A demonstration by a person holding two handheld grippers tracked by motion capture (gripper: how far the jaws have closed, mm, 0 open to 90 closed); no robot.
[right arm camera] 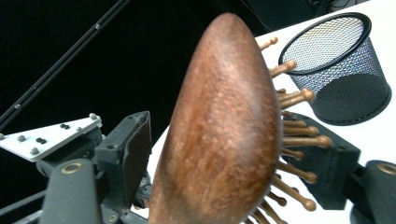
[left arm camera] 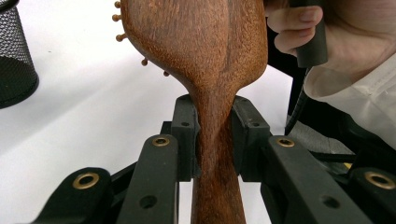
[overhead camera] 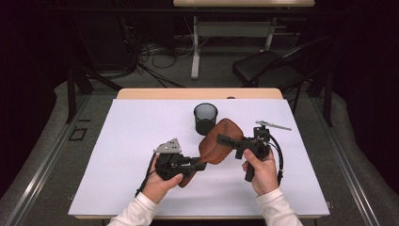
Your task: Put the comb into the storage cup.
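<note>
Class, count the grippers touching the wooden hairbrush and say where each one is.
1 for certain. The left gripper clamps the hairbrush handle. The right gripper straddles the brush head; whether its pads touch cannot be told.

**A staged recording lab**

Black drapes close in a white tabletop [overhead camera: 141, 179] on grey carpet. Behind it, loose cables [overhead camera: 150, 56] trail on the floor beside a second desk [overhead camera: 235, 28] and a black chair [overhead camera: 268, 68], suggesting a test room, not a home.
</note>
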